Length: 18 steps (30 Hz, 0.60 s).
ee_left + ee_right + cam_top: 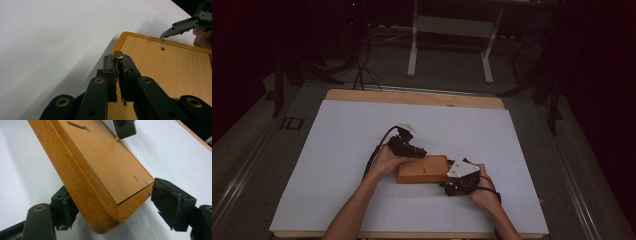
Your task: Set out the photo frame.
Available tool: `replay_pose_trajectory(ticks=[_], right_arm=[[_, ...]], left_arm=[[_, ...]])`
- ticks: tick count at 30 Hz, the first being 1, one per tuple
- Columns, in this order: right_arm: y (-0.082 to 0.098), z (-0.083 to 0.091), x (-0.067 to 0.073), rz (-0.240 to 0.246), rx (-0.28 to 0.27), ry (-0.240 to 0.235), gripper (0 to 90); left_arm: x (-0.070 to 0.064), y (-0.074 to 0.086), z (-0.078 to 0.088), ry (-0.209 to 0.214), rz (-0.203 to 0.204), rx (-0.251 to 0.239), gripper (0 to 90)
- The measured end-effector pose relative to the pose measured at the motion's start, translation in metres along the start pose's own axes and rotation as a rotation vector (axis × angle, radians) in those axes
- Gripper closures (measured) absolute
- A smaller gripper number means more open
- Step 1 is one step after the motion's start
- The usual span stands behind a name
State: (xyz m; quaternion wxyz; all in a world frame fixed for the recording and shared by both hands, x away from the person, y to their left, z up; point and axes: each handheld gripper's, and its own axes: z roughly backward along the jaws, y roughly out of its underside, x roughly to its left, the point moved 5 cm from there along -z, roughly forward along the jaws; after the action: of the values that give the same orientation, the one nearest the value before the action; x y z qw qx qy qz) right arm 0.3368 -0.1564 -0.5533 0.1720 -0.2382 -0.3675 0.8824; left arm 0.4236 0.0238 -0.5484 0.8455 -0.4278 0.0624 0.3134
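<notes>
A flat wooden box [422,169] lies mid-table on the white sheet [337,165]. My left gripper [409,147] hovers over the box's left end, shut on a small brass pin [118,55] that stands upright between its tips. In the left gripper view the box top [165,67] has a small hole [162,48]. My right gripper [459,180] is at the box's right end. Its two pads [63,207] sit either side of the box's end [100,195] and clamp it. The left gripper's tip [124,128] shows above the box top, the pin [116,138] pointing down.
The box top also carries a curved slot [77,126] and a small hole [135,178]. The white sheet covers a wooden table [412,97]. Beyond the table stand a white frame [452,45] and cables [362,65] on the dark floor.
</notes>
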Motion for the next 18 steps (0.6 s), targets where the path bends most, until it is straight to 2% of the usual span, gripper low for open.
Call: replay_pose_trajectory(ticks=[5, 7, 9, 12, 14, 16, 18], right_arm=[[-0.003, 0.004, 0.002, 0.014, -0.021, -0.005, 27.0], [-0.005, 0.005, 0.005, 0.027, -0.039, -0.023, 30.6], [-0.007, 0.006, 0.007, 0.036, -0.055, -0.034, 33.7], [-0.015, 0.006, 0.01, 0.045, -0.075, -0.033, 42.1], [-0.016, 0.005, 0.009, 0.037, -0.081, -0.028, 43.4], [-0.017, 0.006, 0.003, 0.001, -0.103, -0.034, 44.9], [-0.018, 0.006, 0.002, -0.002, -0.11, -0.034, 46.1]], left_arm=[[-0.002, 0.001, 0.002, 0.015, 0.008, 0.024, 84.6], [-0.002, 0.003, 0.002, 0.049, 0.019, 0.04, 84.4], [-0.002, 0.004, 0.001, 0.062, 0.016, 0.046, 84.0], [-0.002, 0.003, 0.001, 0.035, 0.006, 0.046, 81.1], [-0.002, 0.003, 0.0, 0.026, -0.002, 0.05, 79.2], [-0.002, 0.004, 0.001, 0.01, -0.029, 0.055, 77.1], [-0.003, 0.002, 0.004, -0.002, -0.035, 0.035, 72.3]])
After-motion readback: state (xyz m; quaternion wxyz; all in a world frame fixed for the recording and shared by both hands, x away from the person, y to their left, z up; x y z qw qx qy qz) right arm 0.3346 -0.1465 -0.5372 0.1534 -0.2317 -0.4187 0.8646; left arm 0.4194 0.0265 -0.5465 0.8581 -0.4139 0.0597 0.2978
